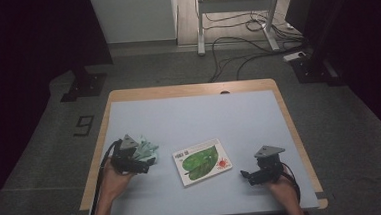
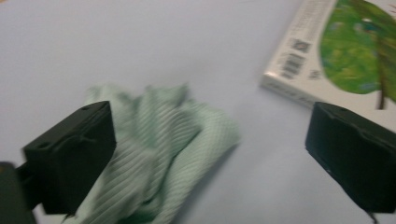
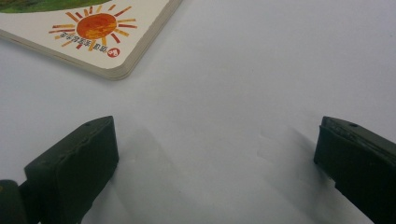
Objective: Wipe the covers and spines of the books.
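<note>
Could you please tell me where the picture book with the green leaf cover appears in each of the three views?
High view: the picture book lies near the table's middle, between the two tools.
Left gripper view: its barcode end sits at the upper right, right of the green cloth.
Right gripper view: its corner is at the upper left.
Shared landmark: the orange sun on its cover.
</note>
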A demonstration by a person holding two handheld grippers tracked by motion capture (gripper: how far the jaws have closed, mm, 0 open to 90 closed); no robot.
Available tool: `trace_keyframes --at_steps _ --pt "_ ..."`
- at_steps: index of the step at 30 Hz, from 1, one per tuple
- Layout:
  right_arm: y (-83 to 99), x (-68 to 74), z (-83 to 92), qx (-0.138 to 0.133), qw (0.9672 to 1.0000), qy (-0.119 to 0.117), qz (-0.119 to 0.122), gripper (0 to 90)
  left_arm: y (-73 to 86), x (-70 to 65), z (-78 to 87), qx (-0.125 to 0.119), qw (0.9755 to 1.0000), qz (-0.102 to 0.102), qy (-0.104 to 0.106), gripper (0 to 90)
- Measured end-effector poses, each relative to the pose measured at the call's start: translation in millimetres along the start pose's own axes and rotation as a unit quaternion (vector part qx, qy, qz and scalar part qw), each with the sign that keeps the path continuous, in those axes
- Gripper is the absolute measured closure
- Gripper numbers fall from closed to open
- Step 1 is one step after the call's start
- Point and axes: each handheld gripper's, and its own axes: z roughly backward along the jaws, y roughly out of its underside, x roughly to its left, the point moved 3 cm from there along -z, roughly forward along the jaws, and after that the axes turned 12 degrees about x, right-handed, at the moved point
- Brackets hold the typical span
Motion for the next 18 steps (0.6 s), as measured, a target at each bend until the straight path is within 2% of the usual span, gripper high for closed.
trace_keyframes --at_steps 5,11,18 --pt "0.0 0.0 0.0 0.0 1.0 0.0 0.0 0.0 -12.2 -20.7 -9.9 0.007 0.9991 -0.036 0.022 0.0" --pt "0.0 0.0 0.0 0.0 1.0 0.0 0.0 0.0 -16.2 -35.6 -28.1 0.023 0.9971 -0.059 0.041 0.0" --pt "-0.1 0.0 0.1 0.001 1.0 -0.001 -0.001 0.0 -14.0 -53.3 -49.4 0.048 0.9935 -0.086 0.055 0.0"
